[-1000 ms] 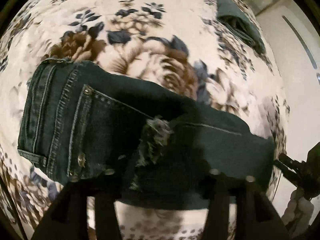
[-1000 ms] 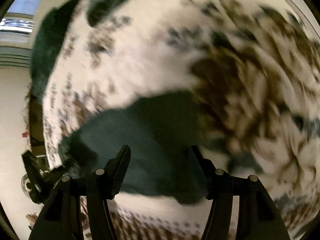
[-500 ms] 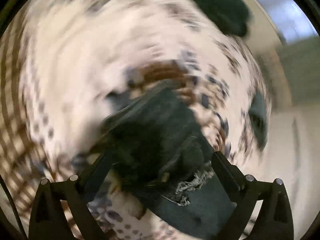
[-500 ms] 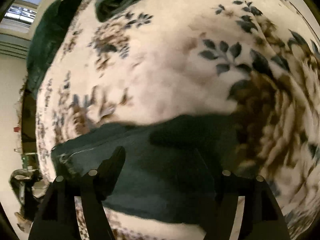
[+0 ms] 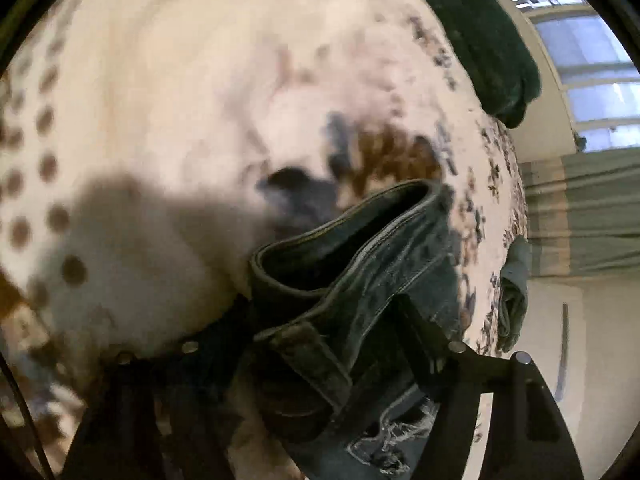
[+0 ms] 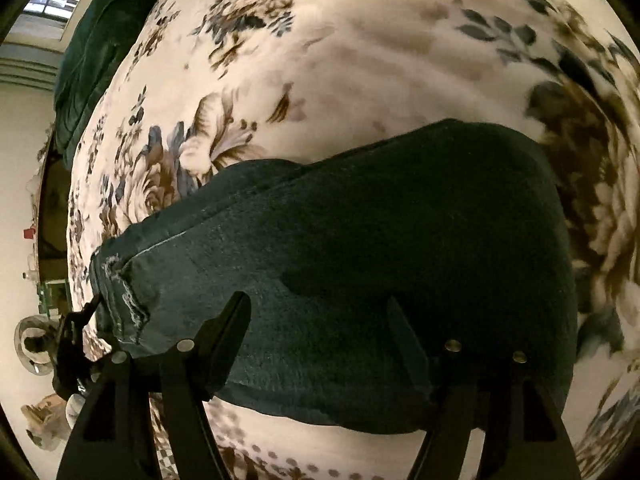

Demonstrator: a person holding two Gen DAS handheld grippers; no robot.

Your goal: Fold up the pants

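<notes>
While the folded jeans lie on the flowered bed, the right tool stands spread above them; the left tool is closing around their waistband.

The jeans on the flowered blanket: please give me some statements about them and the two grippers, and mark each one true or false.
1. The jeans are dark denim. True.
2. The jeans lie on a plain grey blanket. False: the blanket is cream with brown and blue flowers.
3. In the left wrist view, the waistband of the jeans gapes open between the fingers of the left gripper. True.
4. The denim has a frayed, torn spot. True.
5. The right gripper is shut flat with nothing between its fingers. False: its fingers stand apart over the folded denim.
6. No other dark cloth lies on the blanket. False: a dark green cloth lies at its far edge.
</notes>
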